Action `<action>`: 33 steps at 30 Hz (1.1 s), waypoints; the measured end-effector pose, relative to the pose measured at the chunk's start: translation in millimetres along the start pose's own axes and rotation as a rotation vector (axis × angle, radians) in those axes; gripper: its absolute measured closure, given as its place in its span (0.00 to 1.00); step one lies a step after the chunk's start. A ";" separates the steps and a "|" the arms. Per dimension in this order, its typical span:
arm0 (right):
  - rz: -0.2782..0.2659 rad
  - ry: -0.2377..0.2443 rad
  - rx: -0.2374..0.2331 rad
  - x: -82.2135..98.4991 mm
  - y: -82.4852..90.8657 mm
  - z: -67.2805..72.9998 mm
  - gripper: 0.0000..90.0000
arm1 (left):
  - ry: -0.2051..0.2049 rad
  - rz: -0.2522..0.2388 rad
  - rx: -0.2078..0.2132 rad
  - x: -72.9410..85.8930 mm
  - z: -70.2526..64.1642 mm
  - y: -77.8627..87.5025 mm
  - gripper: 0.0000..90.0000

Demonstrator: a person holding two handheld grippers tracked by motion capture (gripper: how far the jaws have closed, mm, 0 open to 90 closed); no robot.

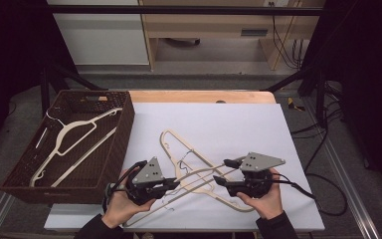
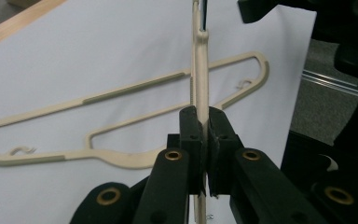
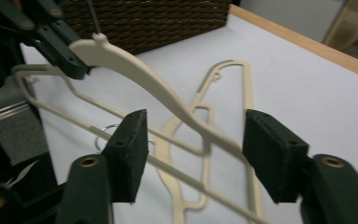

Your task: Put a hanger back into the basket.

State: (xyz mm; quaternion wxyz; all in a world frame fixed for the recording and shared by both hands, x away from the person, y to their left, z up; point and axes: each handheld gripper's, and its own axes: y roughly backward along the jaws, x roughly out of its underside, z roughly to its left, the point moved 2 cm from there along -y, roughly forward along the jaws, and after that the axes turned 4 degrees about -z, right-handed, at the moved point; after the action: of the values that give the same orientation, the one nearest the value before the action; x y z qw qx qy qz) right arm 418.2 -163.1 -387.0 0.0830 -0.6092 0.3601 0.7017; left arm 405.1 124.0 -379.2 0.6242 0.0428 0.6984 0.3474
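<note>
So the left hand-held gripper (image 1: 171, 184) is clamped tight on a cream plastic hanger (image 2: 199, 79), pinching the thin edge of it right between the pads. In the left gripper view that hanger runs straight up and away from the jaws, edge-on. The right hand-held gripper (image 1: 220, 172) has its jaws standing apart; from the right gripper view the hanger's curved arm (image 3: 168, 100) passes through the gap between the two pads without either one pressing on it. Held from the left end, the hanger stretches across between the two hands, lifted a bit off the white surface (image 1: 238, 119).

Underneath it there's a second cream hanger (image 1: 171, 142) lying flat on the surface, its long loop angled away toward the back. You can see it well in the left gripper view too, flat on the white sheet behind the held one.

Off to the left sits a dark wicker basket (image 1: 124, 134), touching the edge of the white surface, with another pale hanger (image 1: 72, 132) lying inside it.
</note>
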 end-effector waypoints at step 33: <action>-0.038 -0.143 0.254 25.1 34.0 -41.0 0.11 | 0.055 -0.163 -0.169 -60.4 53.5 113.3 0.96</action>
State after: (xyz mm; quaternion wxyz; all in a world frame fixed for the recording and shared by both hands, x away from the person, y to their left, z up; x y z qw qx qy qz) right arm 425.8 -220.8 -396.2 0.1981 -0.5489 0.4274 0.6905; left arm 424.1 202.8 -266.2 0.6325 -0.0763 0.6846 0.3541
